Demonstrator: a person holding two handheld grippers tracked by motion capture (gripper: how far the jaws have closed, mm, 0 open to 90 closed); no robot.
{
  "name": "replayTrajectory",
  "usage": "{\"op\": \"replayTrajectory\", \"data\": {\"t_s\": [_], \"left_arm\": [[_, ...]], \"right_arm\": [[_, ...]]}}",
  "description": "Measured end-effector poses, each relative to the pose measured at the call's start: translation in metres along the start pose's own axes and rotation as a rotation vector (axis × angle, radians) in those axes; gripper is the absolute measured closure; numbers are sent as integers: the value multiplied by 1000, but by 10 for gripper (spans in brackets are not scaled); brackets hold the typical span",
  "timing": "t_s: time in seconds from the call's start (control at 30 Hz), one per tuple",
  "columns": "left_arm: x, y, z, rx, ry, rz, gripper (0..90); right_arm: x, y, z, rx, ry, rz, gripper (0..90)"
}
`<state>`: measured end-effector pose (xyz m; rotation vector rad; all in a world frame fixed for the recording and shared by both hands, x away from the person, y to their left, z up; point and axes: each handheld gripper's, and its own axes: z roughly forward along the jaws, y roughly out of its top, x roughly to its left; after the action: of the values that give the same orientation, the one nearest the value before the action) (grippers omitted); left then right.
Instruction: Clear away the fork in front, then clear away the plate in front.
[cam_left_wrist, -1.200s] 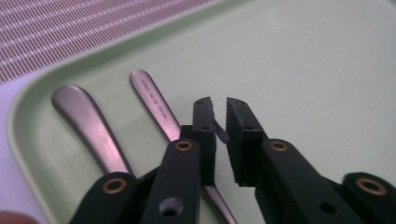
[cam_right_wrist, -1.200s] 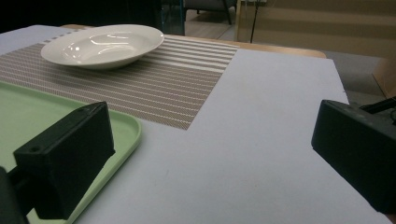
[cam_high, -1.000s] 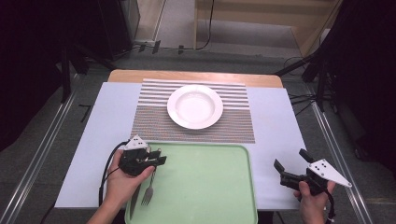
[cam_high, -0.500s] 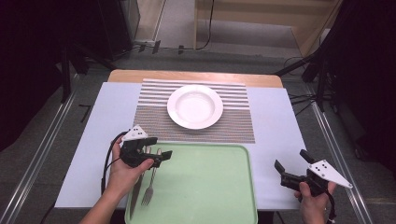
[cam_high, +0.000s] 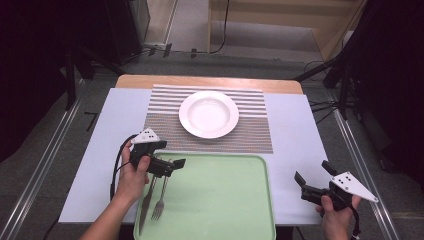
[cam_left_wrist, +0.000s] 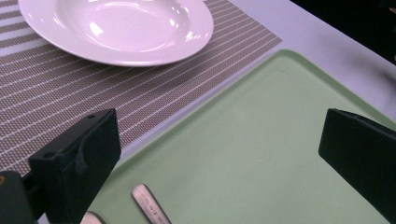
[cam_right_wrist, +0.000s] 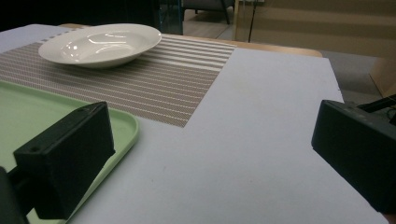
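While on tray (cam_high: 220, 200), fork (cam_high: 161, 200), knife (cam_high: 146, 207)

White plate (cam_high: 208, 113) sits on a striped placemat (cam_high: 210, 120) in the middle of the frame. Below it there's a green tray (cam_high: 220, 200) with a knife (cam_high: 146, 205) and fork (cam_high: 160, 200) lying side by side along its left edge. Left gripper (cam_high: 172, 166) hangs just above their handles, jaws just spread wide, nothing between them. Right gripper (cam_high: 311, 181) is at lower right over the white sheet (cam_high: 115, 130), jaws apart.
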<state>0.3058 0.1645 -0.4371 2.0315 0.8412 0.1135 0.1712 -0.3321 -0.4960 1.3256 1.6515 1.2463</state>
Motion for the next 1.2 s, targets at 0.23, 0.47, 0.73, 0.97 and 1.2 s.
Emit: {"op": "replayTrajectory", "data": {"t_s": [0.23, 0.47, 0.73, 0.97, 1.2], "left_arm": [[3, 10, 1, -6, 16, 17, 0], [7, 20, 3, -13, 12, 17, 0], [13, 32, 6, -37, 7, 13, 0], [22, 40, 12, -49, 28, -2, 0], [30, 48, 14, -71, 23, -15, 0]], "right_arm": [[0, 0, 2, 2, -1, 1, 0], [2, 1, 2, -2, 4, -3, 0], [3, 1, 2, -5, 8, -7, 0], [2, 1, 1, -4, 6, -1, 0], [1, 1, 1, -17, 7, -16, 0]]}}
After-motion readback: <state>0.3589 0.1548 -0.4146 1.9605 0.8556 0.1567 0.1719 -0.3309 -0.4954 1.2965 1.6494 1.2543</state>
